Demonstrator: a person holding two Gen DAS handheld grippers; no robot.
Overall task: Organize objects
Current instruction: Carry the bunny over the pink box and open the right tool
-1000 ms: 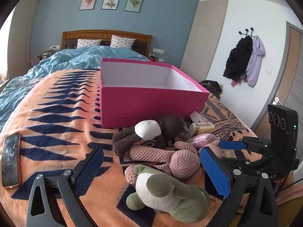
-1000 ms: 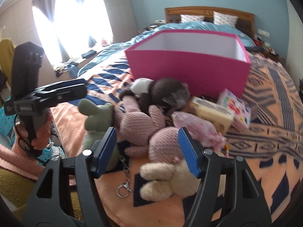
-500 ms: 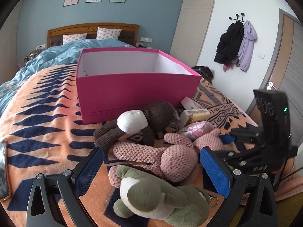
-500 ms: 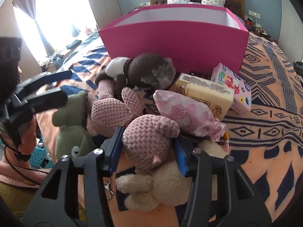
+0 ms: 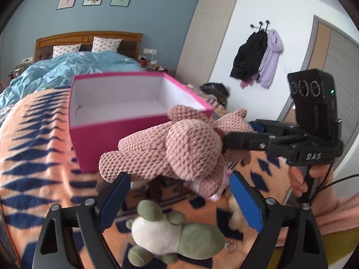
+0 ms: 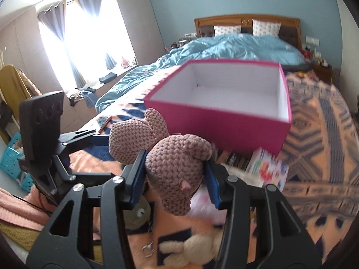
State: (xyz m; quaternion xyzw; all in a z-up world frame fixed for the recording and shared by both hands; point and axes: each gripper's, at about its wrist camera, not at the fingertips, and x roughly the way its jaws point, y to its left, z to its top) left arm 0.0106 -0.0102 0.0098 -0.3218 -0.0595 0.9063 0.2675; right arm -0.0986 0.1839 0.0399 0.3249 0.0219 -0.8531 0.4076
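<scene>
My right gripper [image 6: 175,179] is shut on the head of a pink knitted bunny [image 6: 177,170] and holds it in the air in front of the open pink box [image 6: 224,121]. In the left wrist view the bunny [image 5: 175,150] hangs across the box's front wall [image 5: 94,148], held by the right gripper [image 5: 226,141]. My left gripper [image 5: 179,201] is open and empty, above a green and white plush [image 5: 177,235] on the bed. A cream plush [image 6: 190,248] lies below my right gripper.
The orange and navy blanket [image 5: 33,168] covers the bed. A patterned packet [image 6: 269,168] lies by the box's right corner. A blue duvet [image 6: 224,49] and headboard lie behind. Coats [image 5: 258,56] hang on the right wall. A phone [image 6: 104,121] lies on the bed.
My right gripper has lifted the pink bunny off the pile, up toward the box. Both views rose, and the other toys dropped out of sight below. My left gripper stayed open.
</scene>
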